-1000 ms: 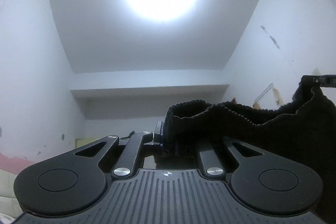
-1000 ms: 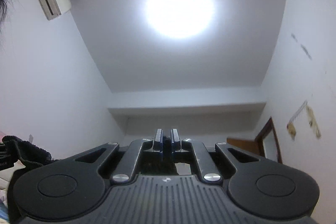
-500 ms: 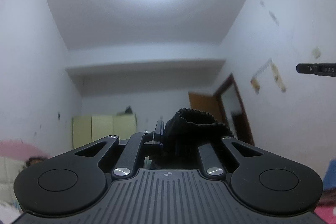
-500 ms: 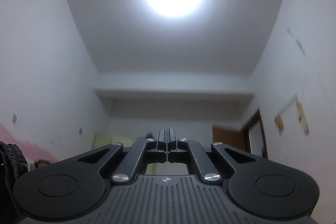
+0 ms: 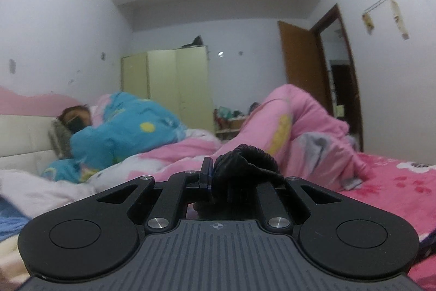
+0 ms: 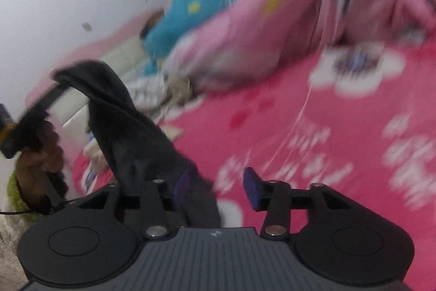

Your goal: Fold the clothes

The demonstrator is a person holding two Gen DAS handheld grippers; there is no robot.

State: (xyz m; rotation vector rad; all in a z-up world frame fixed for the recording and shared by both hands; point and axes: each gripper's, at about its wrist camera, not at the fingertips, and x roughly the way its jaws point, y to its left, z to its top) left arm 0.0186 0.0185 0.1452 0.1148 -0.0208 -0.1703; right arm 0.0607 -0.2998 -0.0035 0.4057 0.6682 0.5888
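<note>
A black garment (image 5: pixel 245 165) with a ribbed elastic edge is bunched at the tips of my left gripper (image 5: pixel 211 173), which is shut on it. In the right wrist view the same black garment (image 6: pixel 122 127) hangs from the upper left, beside a person's hand (image 6: pixel 41 154), and slopes down onto the pink flowered bedsheet (image 6: pixel 327 141). My right gripper (image 6: pixel 215 186) is just above the sheet and its jaws are opening. The cloth's lower end lies against the left fingertip (image 6: pixel 181 186) and partly between the jaws, and neither pad presses on it.
A heaped pink quilt (image 5: pixel 299 122) lies across the bed. A person lies under a blue blanket (image 5: pixel 122 127) near the padded headboard (image 5: pixel 24 135). A pale green wardrobe (image 5: pixel 169 89) and an open brown door (image 5: pixel 299 59) stand at the far wall.
Both views have swung down from the ceiling light to the bed. The right gripper's jaws, shut before, now stand apart beside the black cloth. The left gripper keeps its hold.
</note>
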